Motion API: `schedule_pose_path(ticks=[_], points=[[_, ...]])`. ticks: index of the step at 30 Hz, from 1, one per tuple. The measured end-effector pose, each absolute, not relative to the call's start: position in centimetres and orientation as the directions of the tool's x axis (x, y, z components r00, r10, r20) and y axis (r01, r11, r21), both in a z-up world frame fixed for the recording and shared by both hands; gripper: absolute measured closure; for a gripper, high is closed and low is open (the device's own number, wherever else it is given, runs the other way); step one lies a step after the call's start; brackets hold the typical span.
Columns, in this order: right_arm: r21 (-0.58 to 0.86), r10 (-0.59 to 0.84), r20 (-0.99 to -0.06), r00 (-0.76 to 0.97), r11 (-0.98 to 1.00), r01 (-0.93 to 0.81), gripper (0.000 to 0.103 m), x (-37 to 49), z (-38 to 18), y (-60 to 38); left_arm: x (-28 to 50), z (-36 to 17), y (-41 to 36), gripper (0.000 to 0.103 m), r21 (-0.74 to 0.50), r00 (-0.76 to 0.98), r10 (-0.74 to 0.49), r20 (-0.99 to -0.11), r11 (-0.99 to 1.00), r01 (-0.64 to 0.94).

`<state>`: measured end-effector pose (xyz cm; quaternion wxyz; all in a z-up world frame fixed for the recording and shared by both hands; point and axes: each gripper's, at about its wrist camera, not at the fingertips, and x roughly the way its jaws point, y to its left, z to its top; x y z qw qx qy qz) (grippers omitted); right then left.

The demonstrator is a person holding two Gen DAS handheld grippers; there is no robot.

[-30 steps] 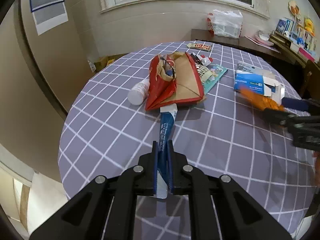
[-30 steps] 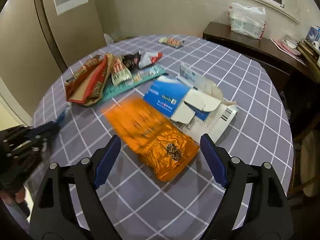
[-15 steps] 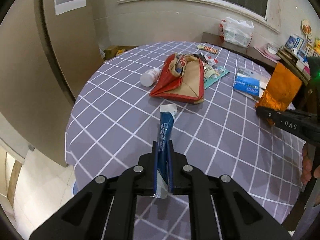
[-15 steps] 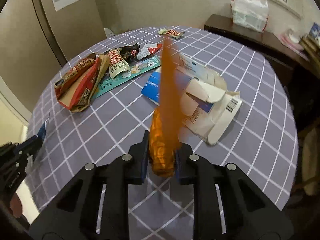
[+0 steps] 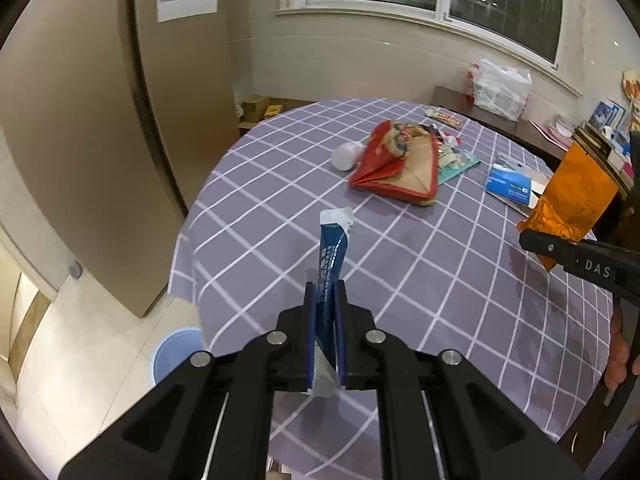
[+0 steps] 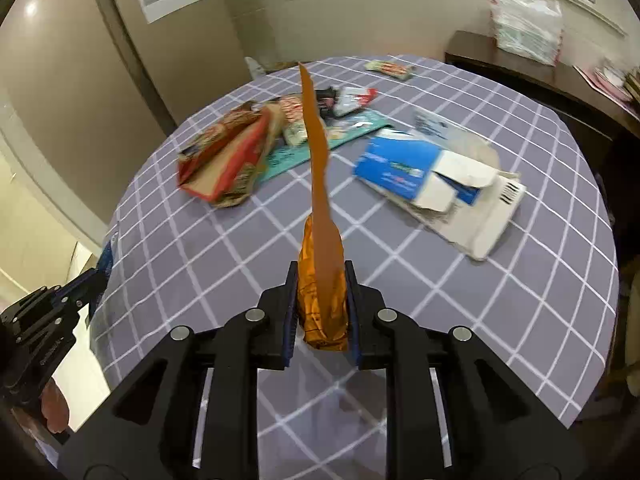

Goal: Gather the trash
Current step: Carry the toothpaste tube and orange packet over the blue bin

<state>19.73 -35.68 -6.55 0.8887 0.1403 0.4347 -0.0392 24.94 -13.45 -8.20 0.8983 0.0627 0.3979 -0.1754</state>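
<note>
**A wrapper in each gripper, the rest on the table**

My left gripper [image 5: 325, 320] is clamped on a blue sachet [image 5: 333, 256], which stands up from between the pads with its white torn end uppermost, clear of the cloth. My right gripper [image 6: 322, 312] has just closed on an orange foil bag [image 6: 320, 272]; the pads press its crumpled lower end and the flat upper part rises edge-on ahead of me. From the left view the same bag hangs at the right edge, above the cloth, with part of my right hand [image 5: 618, 356] showing below the gripper's black arm.

Under both grippers is the round table [image 5: 420, 280], covered in a lilac cloth with a white grid. Down to the left of it, on the tiled floor, a pale blue bin [image 5: 176, 354] shows beside the table's edge.

Further across the table lies a flattened blue and white carton [image 6: 432, 180], on top of other white card. To its left a red and brown paper bag [image 6: 228, 156] lies crushed on its side, with a white bottle [image 5: 346, 155] just beside it on the far side, as the left view shows. Behind the paper bag is a cluster of small snack wrappers [image 6: 344, 100] over a teal flat packet [image 6: 296, 152]. Near the far rim lies one more small wrapper [image 6: 390, 69], apart from the others.

Beyond the table a dark sideboard [image 6: 516, 64] carries a white plastic bag [image 6: 526, 28] under the window
</note>
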Motion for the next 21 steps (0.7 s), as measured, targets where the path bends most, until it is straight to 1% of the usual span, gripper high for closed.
schedule_pose_path(ticks=[10,21], points=[[0.230,0.155,-0.776,0.611,0.972,0.046,0.083,20.9,-6.0,-29.7,24.6,-8.5,-9.0,0.095,-0.040,0.642,-0.202,-0.739,0.965,0.258],[0.177,0.233,-0.775,0.587,0.972,-0.152,0.083,22.9,-5.6,-21.5,23.9,-8.4,-2.3,0.095,-0.026,0.666,-0.085,-0.741,0.995,0.098]])
